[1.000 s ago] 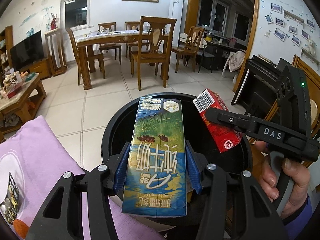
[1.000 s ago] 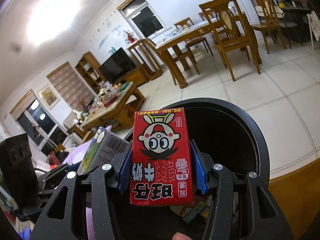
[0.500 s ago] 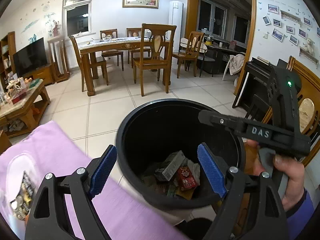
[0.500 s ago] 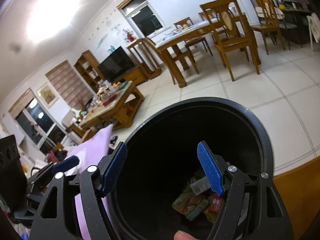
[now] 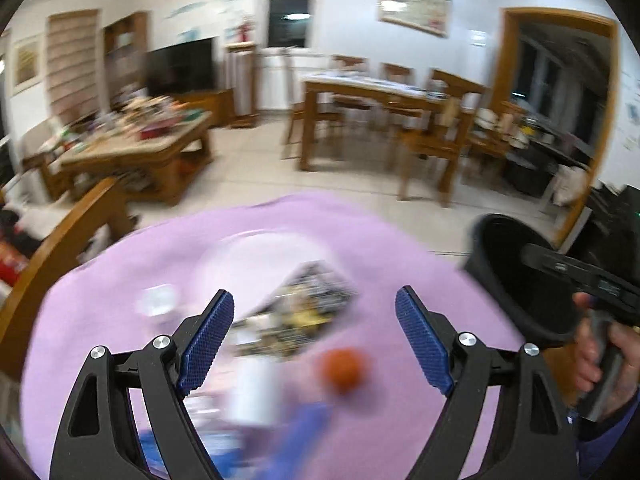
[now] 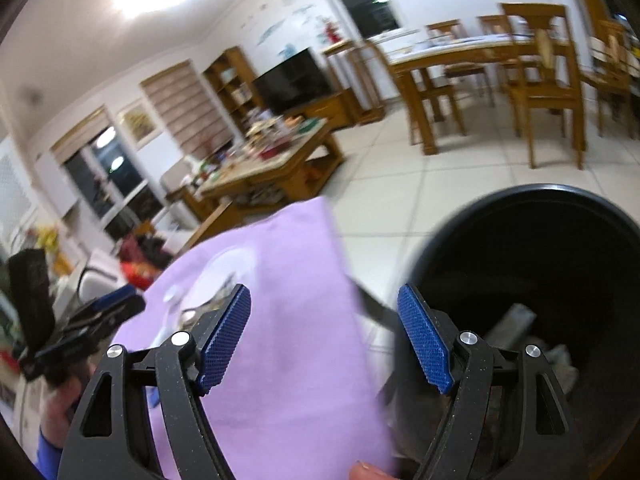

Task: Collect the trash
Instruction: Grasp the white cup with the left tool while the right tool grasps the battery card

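My left gripper is open and empty above a table with a purple cloth. Blurred on the cloth lie a dark printed wrapper, an orange ball-like item, a white cylinder and something blue. The black trash bin stands at the table's right edge. My right gripper is open and empty over the cloth's edge, beside the bin, which holds discarded cartons. The left gripper also shows in the right wrist view.
A clear plate lies on the cloth. A wooden chair back stands left of the table. A cluttered coffee table, a dining table with chairs and tiled floor lie beyond.
Both grippers opened and dropped the milk carton and the red carton into the bin. Both have since swung left, from over the bin toward the purple cloth.
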`<state>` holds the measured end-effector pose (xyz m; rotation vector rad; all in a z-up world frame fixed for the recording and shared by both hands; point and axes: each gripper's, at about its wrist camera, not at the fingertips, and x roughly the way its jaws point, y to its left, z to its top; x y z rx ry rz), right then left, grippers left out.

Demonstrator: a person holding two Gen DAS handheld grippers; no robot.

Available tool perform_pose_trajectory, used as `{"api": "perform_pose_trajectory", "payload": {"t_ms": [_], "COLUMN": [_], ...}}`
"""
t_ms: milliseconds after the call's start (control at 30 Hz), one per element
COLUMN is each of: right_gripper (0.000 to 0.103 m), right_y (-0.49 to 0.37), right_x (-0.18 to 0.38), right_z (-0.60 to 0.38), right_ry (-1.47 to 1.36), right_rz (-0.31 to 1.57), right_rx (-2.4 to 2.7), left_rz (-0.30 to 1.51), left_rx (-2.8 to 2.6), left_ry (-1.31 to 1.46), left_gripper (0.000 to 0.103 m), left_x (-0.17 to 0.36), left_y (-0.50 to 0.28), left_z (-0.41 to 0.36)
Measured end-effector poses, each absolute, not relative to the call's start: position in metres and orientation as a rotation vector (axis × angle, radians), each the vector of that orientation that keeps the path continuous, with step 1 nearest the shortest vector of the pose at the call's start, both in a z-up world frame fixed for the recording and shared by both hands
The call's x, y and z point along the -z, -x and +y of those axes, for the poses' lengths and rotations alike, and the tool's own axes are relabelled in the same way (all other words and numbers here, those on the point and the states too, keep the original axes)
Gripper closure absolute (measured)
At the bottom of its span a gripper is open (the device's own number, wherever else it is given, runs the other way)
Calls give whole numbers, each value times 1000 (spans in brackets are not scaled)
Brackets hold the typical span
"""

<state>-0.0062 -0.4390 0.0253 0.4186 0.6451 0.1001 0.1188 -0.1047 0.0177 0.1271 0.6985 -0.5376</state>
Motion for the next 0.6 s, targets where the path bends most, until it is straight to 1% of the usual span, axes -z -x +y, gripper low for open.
{"api": "perform_pose_trajectory", "payload": {"t_ms": [200, 367, 467, 533, 567, 600], "right_gripper": [27, 28, 39, 44, 49, 51], "right_y": [-53, -100, -120, -131, -133, -136], "right_x": [-16, 2, 17, 26, 26, 26], "right_z": [-360, -325, -319, -314, -313, -311], "right_ry": [-391, -428, -450, -479, -482, -479], "right_rz": [755, 875, 943, 980, 974, 974], "right_rx": [-220, -267, -270, -275, -274, -273], "left_rz": [794, 877, 912, 924, 927, 933], "left_rx": [421, 422, 458, 463, 473, 484], "left_ry": [-107, -102, -91, -91, -88, -88], "left_gripper": [20, 21, 21, 22, 28, 31], "left_x": [-1, 20, 28, 34, 36, 37], "left_y": [-172, -210, -222, -227, -229, -230], "left_z": [-44, -29, -30, -30, -33, -34]}}
